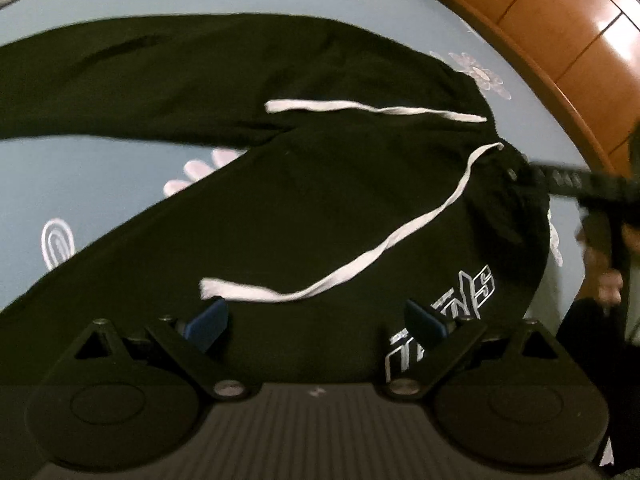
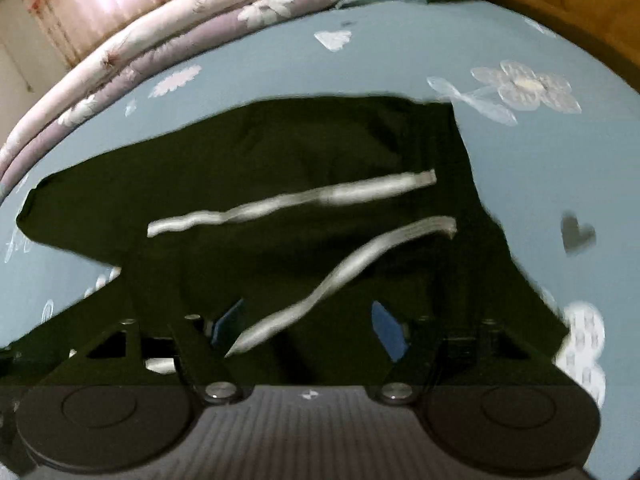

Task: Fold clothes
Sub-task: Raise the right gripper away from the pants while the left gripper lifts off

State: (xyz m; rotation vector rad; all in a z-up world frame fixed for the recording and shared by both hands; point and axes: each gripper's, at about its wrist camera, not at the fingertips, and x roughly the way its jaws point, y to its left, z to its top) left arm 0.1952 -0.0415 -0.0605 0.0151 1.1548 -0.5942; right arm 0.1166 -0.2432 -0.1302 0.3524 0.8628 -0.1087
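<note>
Black sweatpants (image 1: 304, 184) spread flat on the bed (image 1: 120, 184), legs splayed for folding; left claw (image 1: 316, 320) and right claw (image 2: 308, 328) both wide, empty above the waistband.

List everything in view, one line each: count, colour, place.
sweatpants: one, black with white logo, spread on the bedsheet.
drawstrings: two, white, lying across the sweatpants.
bedsheet: one, light blue with a flower print, under the sweatpants.
quilts: folded, pink and mauve, far edge of the bed.
headboard: one, brown wood, beside the bed.
left gripper: black, blue pads, open over the sweatpants.
right gripper: black, blue pads, open over the sweatpants.
</note>
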